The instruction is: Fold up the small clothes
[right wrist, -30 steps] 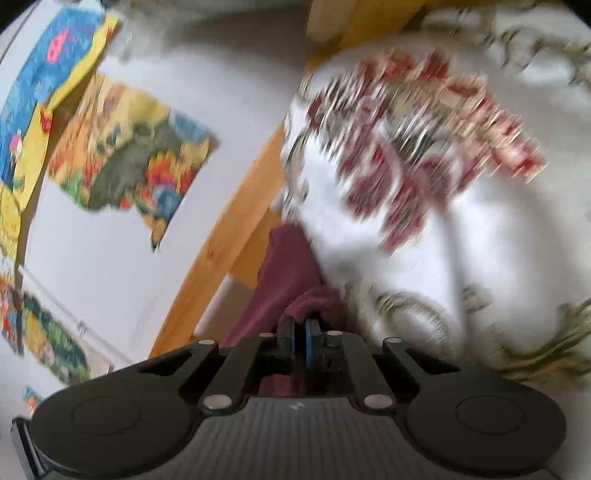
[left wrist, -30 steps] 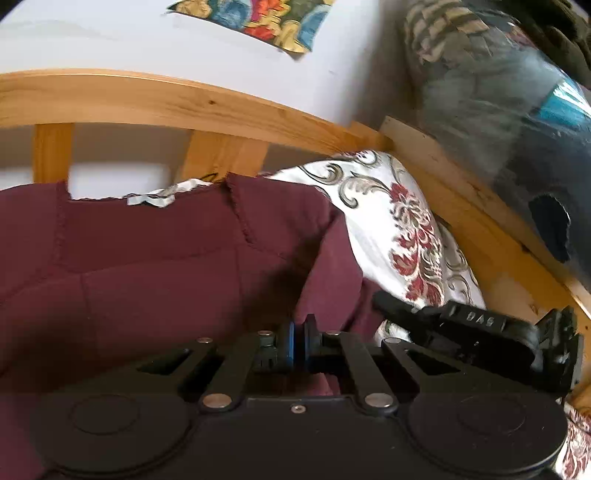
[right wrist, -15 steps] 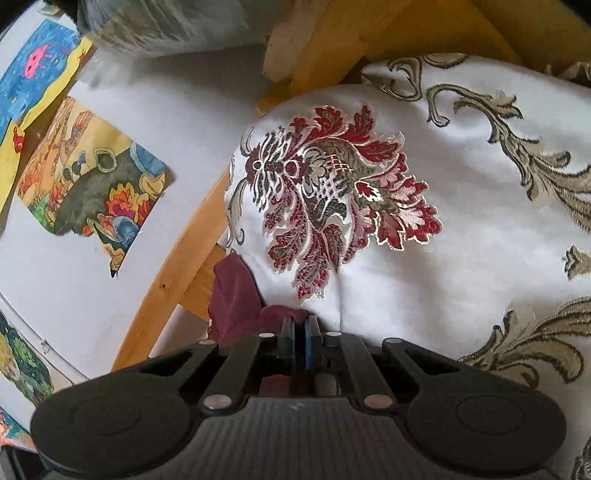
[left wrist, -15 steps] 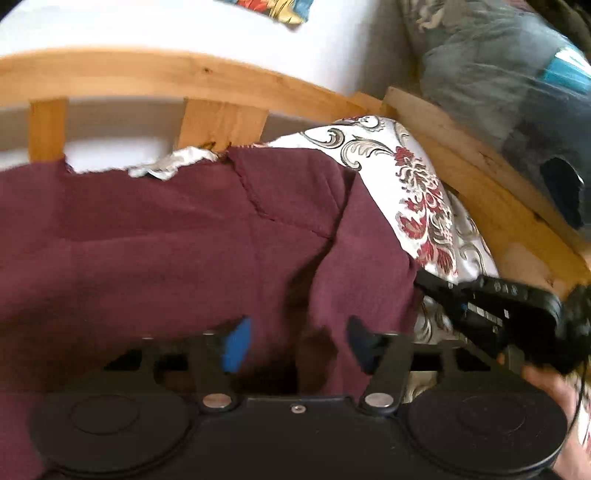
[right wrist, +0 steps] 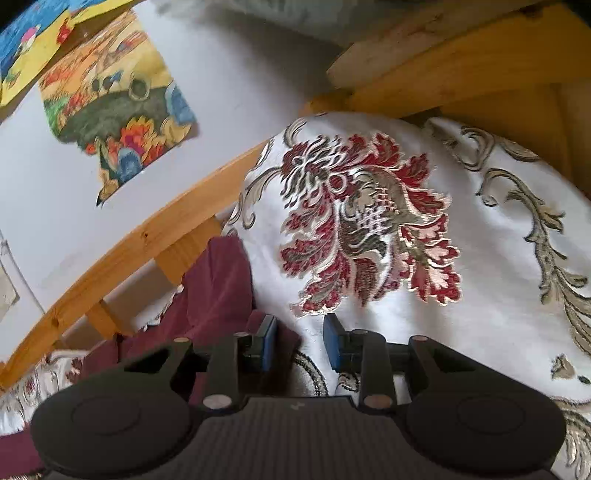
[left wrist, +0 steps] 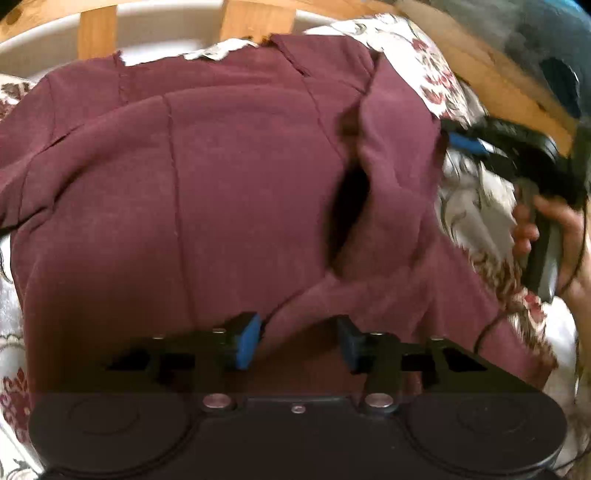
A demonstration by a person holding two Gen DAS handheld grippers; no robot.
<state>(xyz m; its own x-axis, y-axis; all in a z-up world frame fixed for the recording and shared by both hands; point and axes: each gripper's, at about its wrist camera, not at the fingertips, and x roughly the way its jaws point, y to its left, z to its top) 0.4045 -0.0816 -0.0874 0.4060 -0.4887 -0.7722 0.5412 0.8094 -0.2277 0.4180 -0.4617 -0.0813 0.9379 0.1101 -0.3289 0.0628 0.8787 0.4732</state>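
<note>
Maroon garment [left wrist: 236,192] spread on the bed, over the white floral bedspread [right wrist: 480,288], with its neckline toward the wooden headboard [left wrist: 258,14] and one sleeve [left wrist: 395,173] folded in along the bed's right edge, leaving a dark gap beside the body panel.

My left claw [left wrist: 295,343] hangs over the garment's near hem. Its jaws are closing, with a ridge of maroon cloth rising between them, but the blue pads [left wrist: 246,341] do not yet press on it, so nothing is grasped.

My right claw [right wrist: 300,341] sits at the garment's right margin, near the headboard corner. Its jaws are opening; the sleeve edge lies against the left pad only, and bedspread shows in the gap. I judge the cloth released there. In the left view, the right claw and the hand [left wrist: 554,240] carrying it appear blurred beside the sleeve.

Step in hand, as I read it: the sleeve fold is set down and the hem is being taken for the lengthwise fold.

The next move calls for a firm pinch through the hem layers, then a carry toward the neckline without dragging the sleeve open.
</note>
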